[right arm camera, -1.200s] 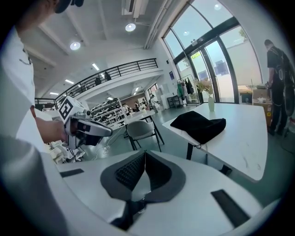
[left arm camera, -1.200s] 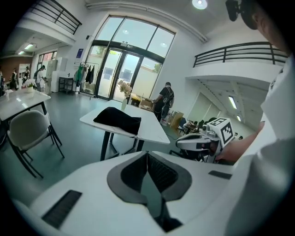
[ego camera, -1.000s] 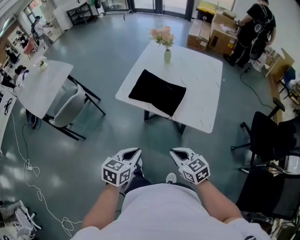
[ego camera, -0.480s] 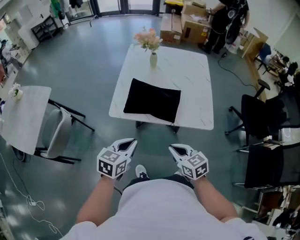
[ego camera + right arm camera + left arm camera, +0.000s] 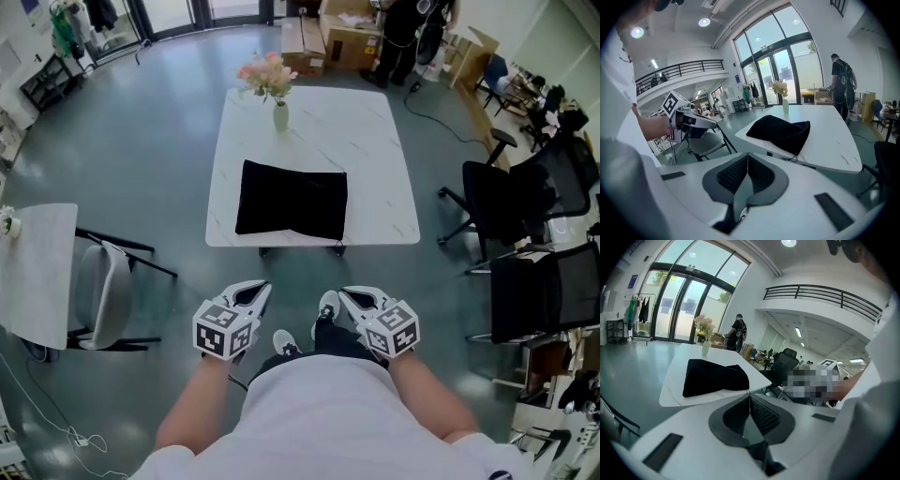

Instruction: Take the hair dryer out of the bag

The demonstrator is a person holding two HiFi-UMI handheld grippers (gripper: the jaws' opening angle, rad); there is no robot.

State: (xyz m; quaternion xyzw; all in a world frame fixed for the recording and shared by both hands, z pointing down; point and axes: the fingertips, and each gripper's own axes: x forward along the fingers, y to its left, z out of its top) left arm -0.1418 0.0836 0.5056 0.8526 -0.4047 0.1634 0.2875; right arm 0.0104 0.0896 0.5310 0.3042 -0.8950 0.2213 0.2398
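A black cloth bag [image 5: 292, 199] lies flat on the near half of a white table [image 5: 375, 150]; no hair dryer shows outside it. It also appears in the left gripper view as the bag [image 5: 714, 377] and in the right gripper view as the bag [image 5: 780, 132], its drawstring hanging over the table edge. My left gripper [image 5: 263, 288] and right gripper [image 5: 344, 295] are held in front of my body, well short of the table. Both are shut with nothing between the jaws.
A vase of pink flowers [image 5: 272, 82] stands at the table's far edge. Black office chairs [image 5: 511, 202] sit to the right, a grey chair [image 5: 105, 295] and another white table [image 5: 37, 267] to the left. A person [image 5: 403, 33] stands by cardboard boxes behind the table.
The view has swung so the table with the bag now lies straight ahead instead of angled. Both grippers stay shut and keep their place in front of my body.
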